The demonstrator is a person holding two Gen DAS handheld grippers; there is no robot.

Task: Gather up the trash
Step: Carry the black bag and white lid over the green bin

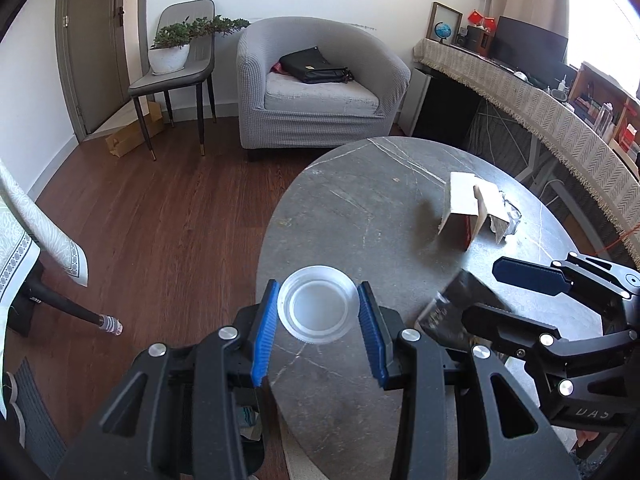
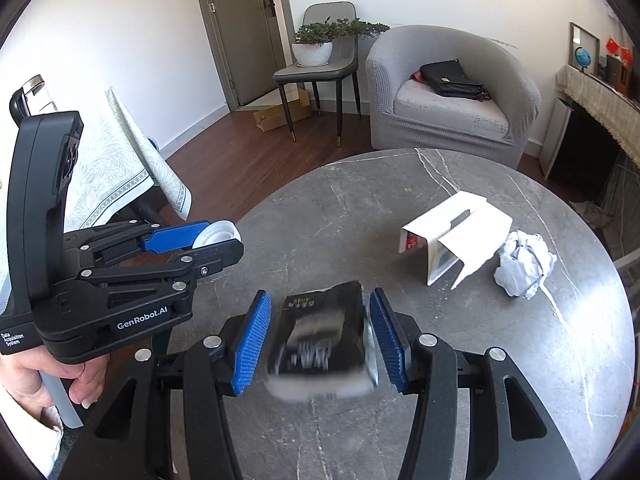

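Note:
My left gripper (image 1: 318, 312) is shut on a clear plastic cup (image 1: 319, 310), its blue pads pressing the rim from both sides above the near left edge of the round grey marble table (image 1: 360, 208). In the right wrist view the same left gripper (image 2: 214, 240) shows at the left with the cup (image 2: 218, 234) in it, a hand below it. My right gripper (image 2: 320, 332) is shut on a black snack wrapper (image 2: 320, 340), blurred, held above the table (image 2: 400, 400). A torn white carton (image 2: 456, 240) and a crumpled paper ball (image 2: 524, 264) lie on the table's far right.
A grey armchair (image 1: 316, 88) with a black bag (image 1: 314, 65) stands beyond the table. A grey chair (image 1: 176, 76) bearing a potted plant (image 1: 172, 46) is by the door. A cloth-covered table (image 2: 116, 168) is at the left, a long sideboard (image 1: 540, 108) at the right. Wooden floor lies between.

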